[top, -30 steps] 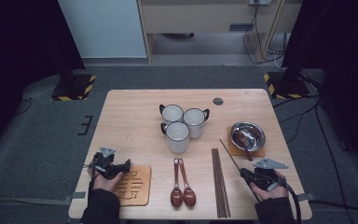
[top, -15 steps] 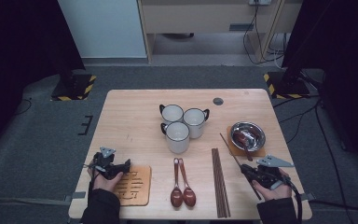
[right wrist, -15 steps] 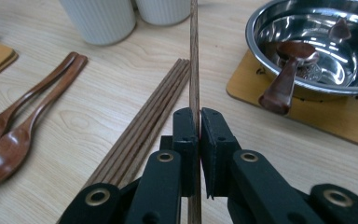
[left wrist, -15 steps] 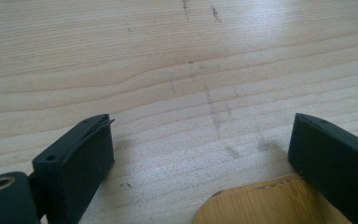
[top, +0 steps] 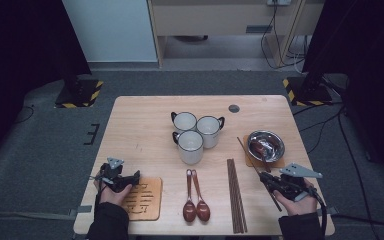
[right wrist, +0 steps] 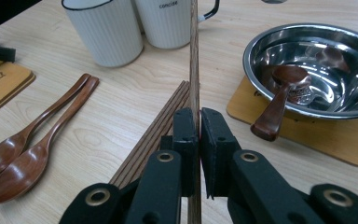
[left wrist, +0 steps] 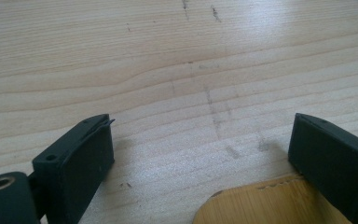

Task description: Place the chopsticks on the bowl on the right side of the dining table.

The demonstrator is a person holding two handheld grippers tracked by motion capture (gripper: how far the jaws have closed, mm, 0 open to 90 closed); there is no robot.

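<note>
Right gripper (right wrist: 198, 122) is clamped on a single chopstick (right wrist: 195, 56), jaws pressed together on it with the stick running straight up between the pads and out past the tips toward the mugs (right wrist: 107, 28). In the high view the same chopstick (top: 252, 162) slants from the right gripper (top: 266, 178) up toward the steel bowl (top: 266, 145), clear of the chopstick pile (top: 236, 195) to the left of the fingers.

Left gripper (left wrist: 200, 154) sits idle, jaws wide apart with nothing between them, bare table (left wrist: 177, 56) ahead and the corner of a bamboo coaster (left wrist: 261, 205) just under the right-hand jaw.

Handling guess: chopstick is light, stiff, thin and smooth, so it probably pivots or slides in the pads if held at one spot. Grip looks low on the stick, near one end, leaving a long free length, so the tip will swing easily. A hold nearer the middle would steady it. Not fragile.

Bowl to the right of the fingers already holds a spoon (right wrist: 279, 93); two more spoons (right wrist: 32, 144) lie left.
</note>
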